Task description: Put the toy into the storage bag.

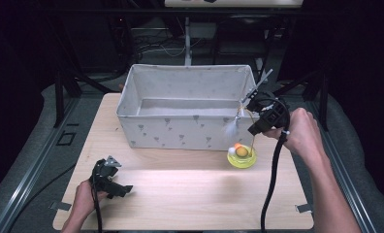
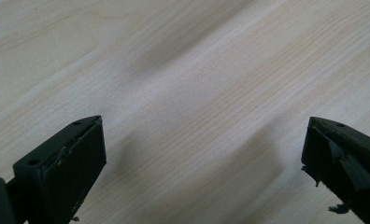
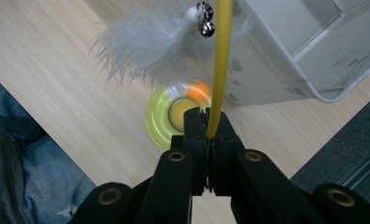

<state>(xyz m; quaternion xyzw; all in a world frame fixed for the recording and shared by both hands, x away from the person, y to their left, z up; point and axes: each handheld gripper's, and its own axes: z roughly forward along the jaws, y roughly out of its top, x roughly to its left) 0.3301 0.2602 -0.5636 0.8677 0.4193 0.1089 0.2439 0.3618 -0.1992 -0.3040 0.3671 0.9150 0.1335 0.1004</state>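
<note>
Yellow wand (image 3: 219, 70) in right claw (image 3: 206, 122)

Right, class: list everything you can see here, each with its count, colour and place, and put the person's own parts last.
Pale wooden table: one, light wood, under everything.
White fabric storage bin: one, white with grey print, far half of table.
Yellow wand cat toy with round base: one, yellow, base beside bin's right front corner.
White feather with small bells: one, white, hanging off wand.
Orange ball: one, on yellow base.
Left gripper: one, black, near-left table, fingers apart.
Right gripper: one, black, fingers clamped on wand.
Hands: two, holding the grippers.
</note>
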